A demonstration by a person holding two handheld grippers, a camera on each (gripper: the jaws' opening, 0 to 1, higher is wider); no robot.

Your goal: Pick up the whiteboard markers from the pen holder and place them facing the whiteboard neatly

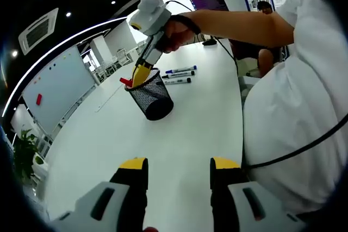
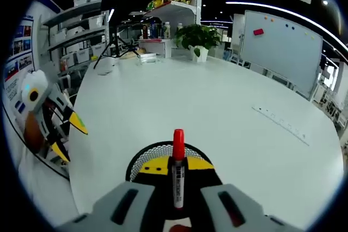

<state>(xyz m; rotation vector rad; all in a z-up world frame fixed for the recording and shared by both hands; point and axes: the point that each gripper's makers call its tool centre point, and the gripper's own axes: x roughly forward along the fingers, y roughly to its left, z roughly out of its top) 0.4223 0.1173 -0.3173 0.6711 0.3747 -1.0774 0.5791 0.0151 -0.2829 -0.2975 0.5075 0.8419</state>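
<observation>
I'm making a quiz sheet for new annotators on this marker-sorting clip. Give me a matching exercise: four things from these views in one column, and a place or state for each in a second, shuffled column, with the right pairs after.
Things
1. red-capped marker
2. mesh pen holder
3. three markers
4. left gripper

Place or state
A. lying side by side on the white table beyond the holder
B. open, holding nothing
C. held between the right gripper fingers, over the holder
D. black, standing tilted on the table

Pairs: 1-C, 2-D, 3-A, 4-B
</observation>
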